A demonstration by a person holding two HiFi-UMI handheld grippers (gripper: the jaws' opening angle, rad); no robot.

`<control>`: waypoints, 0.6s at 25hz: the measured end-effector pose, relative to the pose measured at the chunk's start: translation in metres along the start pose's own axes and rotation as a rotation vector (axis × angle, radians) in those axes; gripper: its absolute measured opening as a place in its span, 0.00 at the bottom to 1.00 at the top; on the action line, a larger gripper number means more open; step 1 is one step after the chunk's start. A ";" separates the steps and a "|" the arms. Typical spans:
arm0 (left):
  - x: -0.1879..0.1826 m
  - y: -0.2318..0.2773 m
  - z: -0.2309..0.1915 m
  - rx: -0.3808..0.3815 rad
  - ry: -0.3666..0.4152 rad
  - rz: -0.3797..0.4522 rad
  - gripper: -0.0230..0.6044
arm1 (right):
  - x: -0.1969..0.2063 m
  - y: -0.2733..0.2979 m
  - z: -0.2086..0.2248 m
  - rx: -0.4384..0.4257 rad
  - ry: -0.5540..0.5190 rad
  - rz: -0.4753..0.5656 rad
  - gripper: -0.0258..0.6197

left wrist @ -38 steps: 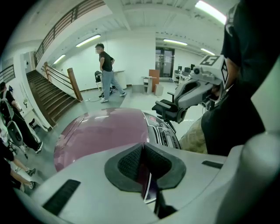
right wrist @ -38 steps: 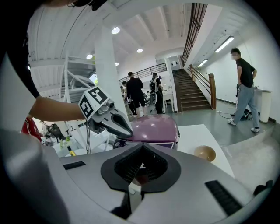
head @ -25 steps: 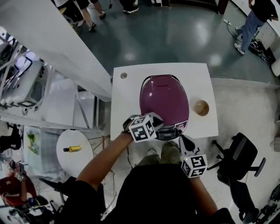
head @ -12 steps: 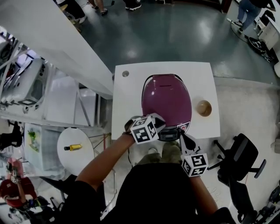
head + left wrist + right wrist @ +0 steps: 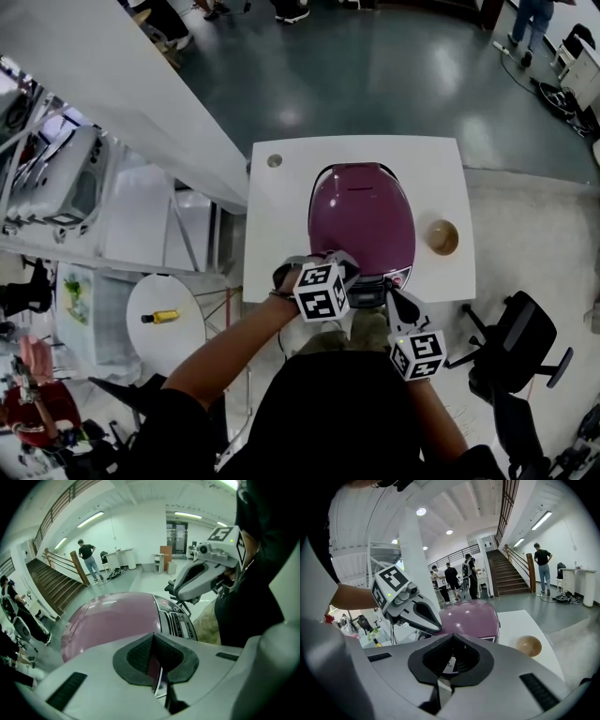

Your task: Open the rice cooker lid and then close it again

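The purple rice cooker stands on a white table, lid down. Its grey control panel faces me. My left gripper is shut and empty, its tip resting at the lid's front left edge, by the panel. In the left gripper view the lid and panel lie right under the jaws. My right gripper is also shut and empty, and hovers just off the cooker's front right corner. The right gripper view shows the cooker ahead with the left gripper against it.
A wooden bowl sits on the table right of the cooker, and a small round piece at its far left corner. A black office chair stands at the right. A round white side table with a yellow item stands at the left.
The left gripper has tilted a little at the cooker's front edge. The right gripper has hardly moved. The lid stays down.
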State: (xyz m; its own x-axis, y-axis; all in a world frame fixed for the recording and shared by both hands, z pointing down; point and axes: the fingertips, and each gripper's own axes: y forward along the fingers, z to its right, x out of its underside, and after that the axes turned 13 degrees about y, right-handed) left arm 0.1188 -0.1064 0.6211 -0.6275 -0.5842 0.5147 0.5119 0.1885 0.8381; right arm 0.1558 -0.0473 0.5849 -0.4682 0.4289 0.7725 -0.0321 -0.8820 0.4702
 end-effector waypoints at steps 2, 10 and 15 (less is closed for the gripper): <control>0.001 0.000 0.000 0.003 0.002 -0.012 0.04 | -0.001 0.001 0.002 0.000 0.002 -0.001 0.04; -0.001 0.004 0.001 0.034 -0.047 0.000 0.04 | -0.008 0.005 0.018 0.000 0.003 0.001 0.04; 0.001 0.003 0.000 0.021 -0.077 0.048 0.04 | -0.018 0.010 0.021 -0.012 -0.011 0.001 0.04</control>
State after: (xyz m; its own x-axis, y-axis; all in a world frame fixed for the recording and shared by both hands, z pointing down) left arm 0.1196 -0.1066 0.6238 -0.6463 -0.5121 0.5658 0.5301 0.2320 0.8156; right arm 0.1829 -0.0599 0.5844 -0.4588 0.4299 0.7776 -0.0419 -0.8847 0.4643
